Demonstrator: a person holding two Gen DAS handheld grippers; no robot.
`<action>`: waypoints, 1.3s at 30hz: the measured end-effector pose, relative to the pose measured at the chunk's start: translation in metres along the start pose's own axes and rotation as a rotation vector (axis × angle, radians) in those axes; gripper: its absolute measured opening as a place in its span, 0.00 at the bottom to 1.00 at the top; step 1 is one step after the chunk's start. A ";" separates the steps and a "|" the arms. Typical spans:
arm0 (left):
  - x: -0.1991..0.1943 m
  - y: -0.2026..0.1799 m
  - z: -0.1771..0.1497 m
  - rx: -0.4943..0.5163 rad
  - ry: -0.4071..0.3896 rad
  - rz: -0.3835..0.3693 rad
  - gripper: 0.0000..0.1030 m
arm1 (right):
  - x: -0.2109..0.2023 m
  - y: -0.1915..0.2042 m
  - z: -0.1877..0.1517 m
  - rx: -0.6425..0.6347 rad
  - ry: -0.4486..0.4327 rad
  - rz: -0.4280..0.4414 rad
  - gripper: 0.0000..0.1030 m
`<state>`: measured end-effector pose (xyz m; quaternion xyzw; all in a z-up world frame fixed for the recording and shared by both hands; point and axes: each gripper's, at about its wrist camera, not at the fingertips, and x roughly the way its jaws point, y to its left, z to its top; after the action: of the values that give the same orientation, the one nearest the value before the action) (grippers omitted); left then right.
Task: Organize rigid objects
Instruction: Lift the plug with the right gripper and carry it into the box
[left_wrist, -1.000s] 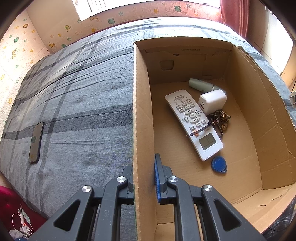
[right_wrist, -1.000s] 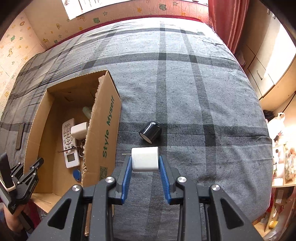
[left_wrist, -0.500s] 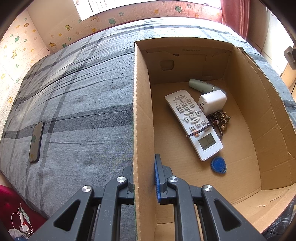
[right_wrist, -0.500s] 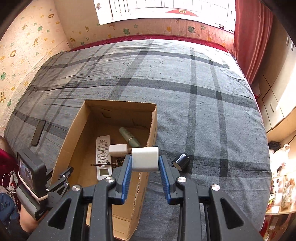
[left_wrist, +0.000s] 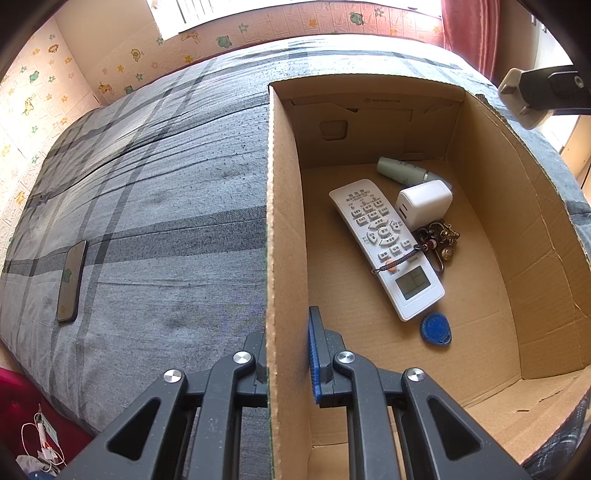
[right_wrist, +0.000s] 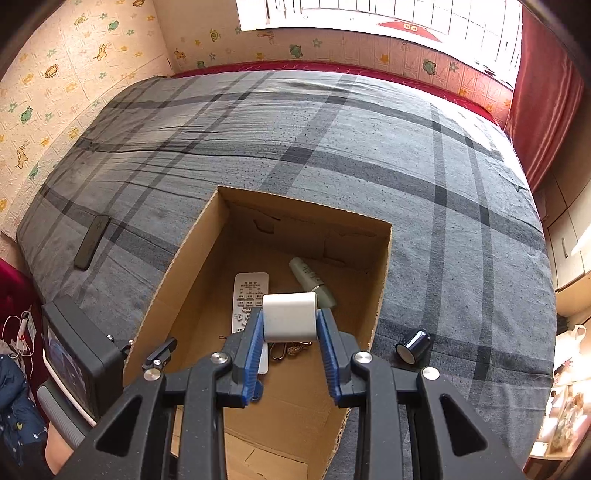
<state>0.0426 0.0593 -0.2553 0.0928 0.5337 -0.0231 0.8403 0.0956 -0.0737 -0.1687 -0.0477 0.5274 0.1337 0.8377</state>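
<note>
From the left wrist view, my left tool (left_wrist: 288, 354) pinches the cardboard box (left_wrist: 286, 229) by its near wall, jaws nearly together on the board, steadying it on the bed (left_wrist: 155, 206). Inside lie a remote (left_wrist: 386, 247), a white adapter (left_wrist: 424, 208), keys (left_wrist: 439, 238), a pale tube (left_wrist: 400, 170) and a blue fob (left_wrist: 436, 328); a careless drop could, I judge, land hard on the remote's display. From the right wrist view, my right tool (right_wrist: 290, 325) holds the white charger block (right_wrist: 290, 316) at a middling span, above the open box (right_wrist: 384, 266). Its long axis runs crosswise between the pads, its flat face towards the lens; where its prongs point I cannot tell. A loosened grip near the rim might bounce it onto the bed, where a dark cylinder (right_wrist: 413, 345) waits.
</note>
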 end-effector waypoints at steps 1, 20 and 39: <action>0.000 0.000 0.000 0.000 0.000 0.000 0.14 | 0.005 0.003 0.000 -0.005 0.009 0.000 0.30; -0.001 0.002 0.000 -0.007 0.000 -0.009 0.14 | 0.078 0.026 -0.003 -0.030 0.149 -0.028 0.30; -0.002 0.001 0.000 -0.006 -0.001 -0.008 0.14 | 0.128 0.037 -0.021 -0.075 0.261 -0.068 0.31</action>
<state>0.0415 0.0602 -0.2537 0.0883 0.5338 -0.0249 0.8406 0.1198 -0.0209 -0.2902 -0.1138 0.6245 0.1178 0.7637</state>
